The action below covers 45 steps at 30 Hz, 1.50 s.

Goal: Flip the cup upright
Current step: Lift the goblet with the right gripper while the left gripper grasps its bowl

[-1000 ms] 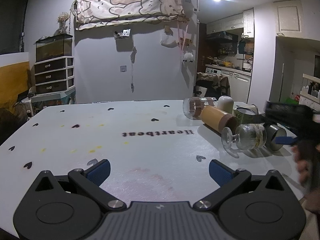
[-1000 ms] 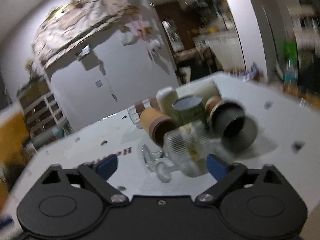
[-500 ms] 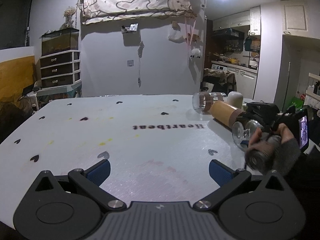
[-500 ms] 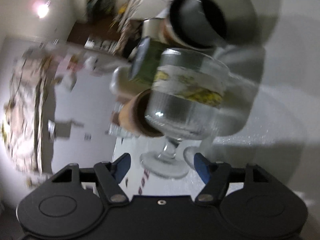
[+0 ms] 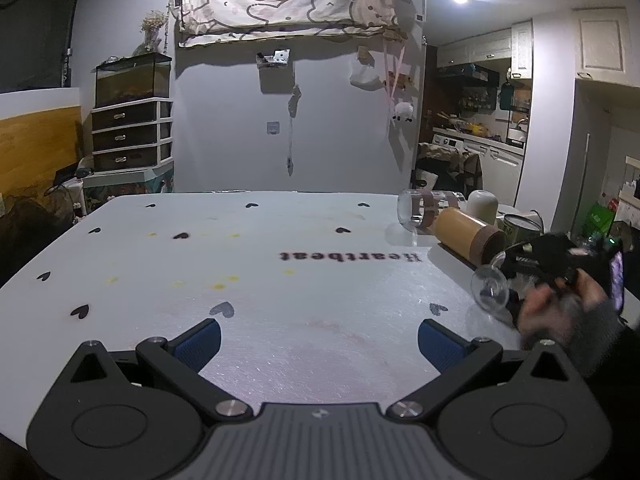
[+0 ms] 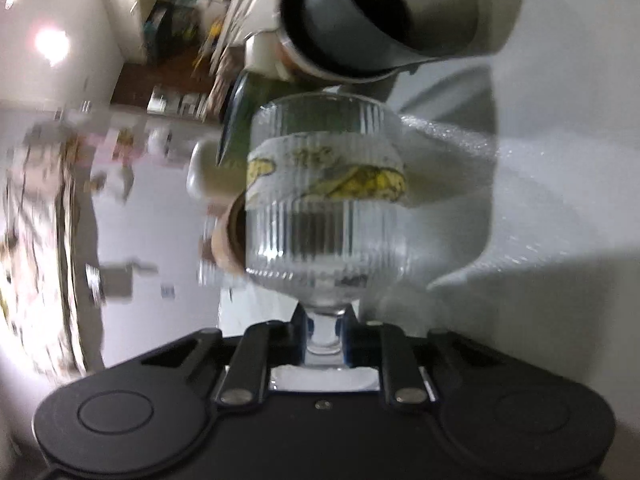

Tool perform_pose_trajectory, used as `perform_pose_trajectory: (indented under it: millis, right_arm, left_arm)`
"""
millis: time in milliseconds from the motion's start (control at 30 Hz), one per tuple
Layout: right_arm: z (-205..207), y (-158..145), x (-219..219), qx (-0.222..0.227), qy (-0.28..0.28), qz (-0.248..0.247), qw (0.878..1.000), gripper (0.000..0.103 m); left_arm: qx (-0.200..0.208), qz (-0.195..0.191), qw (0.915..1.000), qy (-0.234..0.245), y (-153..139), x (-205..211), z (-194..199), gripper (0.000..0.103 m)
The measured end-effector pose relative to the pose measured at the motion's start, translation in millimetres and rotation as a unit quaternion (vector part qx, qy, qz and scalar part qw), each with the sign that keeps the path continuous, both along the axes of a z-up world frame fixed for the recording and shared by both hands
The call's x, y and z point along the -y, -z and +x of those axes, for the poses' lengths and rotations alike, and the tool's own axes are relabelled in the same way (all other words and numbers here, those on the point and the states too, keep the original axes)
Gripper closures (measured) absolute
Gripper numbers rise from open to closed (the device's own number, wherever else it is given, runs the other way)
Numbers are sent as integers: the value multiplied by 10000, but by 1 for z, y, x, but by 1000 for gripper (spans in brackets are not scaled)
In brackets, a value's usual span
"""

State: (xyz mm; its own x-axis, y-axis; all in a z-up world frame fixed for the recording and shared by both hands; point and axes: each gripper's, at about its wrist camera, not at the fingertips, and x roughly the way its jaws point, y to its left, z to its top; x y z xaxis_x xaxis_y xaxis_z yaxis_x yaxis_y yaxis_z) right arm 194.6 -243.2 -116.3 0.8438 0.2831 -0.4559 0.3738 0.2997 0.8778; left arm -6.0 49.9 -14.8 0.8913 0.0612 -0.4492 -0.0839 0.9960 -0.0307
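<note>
A ribbed clear glass goblet with a yellow-patterned band lies on its side on the white table. My right gripper is shut on its stem, the view rolled sideways. In the left wrist view the goblet's foot shows at the right edge, with the right gripper and the gloved hand behind it. My left gripper is open and empty, low over the table's near edge.
Other cups lie tipped at the table's right: a grey metal cup, a tan cylinder cup, a clear glass, a white cup and a green tin. The table carries "Heartbeat" lettering.
My right gripper has moved in and closed on the goblet's stem; half a second ago its jaws stood open around the foot. The left gripper has hardly moved.
</note>
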Motion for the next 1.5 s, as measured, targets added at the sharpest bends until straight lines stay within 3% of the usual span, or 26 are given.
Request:
perform_pose_trajectory:
  millis: [133, 233, 300, 400, 500, 600, 667, 800, 1100, 1200, 1300, 1400, 1500]
  right_arm:
    - [-19, -4, -12, 72, -1075, -166, 9940, 86]
    - [-26, -8, -38, 77, -2075, -318, 9777, 86]
    - [-32, -13, -57, 102, -2775, -474, 9595, 86]
    - [-48, -22, -92, 175, -3878, -814, 9180, 86]
    - [-67, -32, -117, 238, -4638, -1153, 8781, 86]
    - [-83, -38, -127, 327, -4974, -1331, 8566, 85]
    - [-94, -41, -130, 422, -5031, -1457, 8508, 85]
    - [-107, -37, -127, 493, -5010, -1430, 8521, 86]
    - [-101, -33, -112, 579, -5009, -1345, 8530, 85]
    - [-103, -34, -112, 602, -5016, -1374, 8520, 85]
    - [-104, -36, -113, 622, -5024, -1429, 8505, 85]
    - [-107, -41, -116, 655, -5027, -1536, 8482, 85]
    - [-110, -45, -120, 829, -5099, -1765, 8379, 85]
  left_arm:
    - [-21, -43, 10000, -82, 1, -2, 1, 0]
    - [-7, -85, 9999, -140, 0, -7, 0, 0]
    - [26, -112, 9998, -185, -3, -11, -1, 0]
    - [56, -210, 9995, -228, -5, -19, -3, 0]
    - [23, -507, 9984, -243, -5, -31, -1, 0]
    - [-79, -1043, 9944, -171, -2, -46, 2, 0]
    - [-190, -1332, 9909, -78, -1, -53, 8, 0]
    - [-531, -1716, 9836, 177, 2, -55, 28, 3]
    - [-1557, -2032, 9630, 847, 18, -32, 94, 13]
    - [-1753, -1924, 9632, 667, 27, -25, 107, 14]
    - [-1884, -1935, 9598, 762, 33, -23, 115, 25]
    - [-1919, -1969, 9582, 790, 36, -25, 118, 28]
    - [-1700, -1871, 9642, 797, 27, -27, 110, 28]
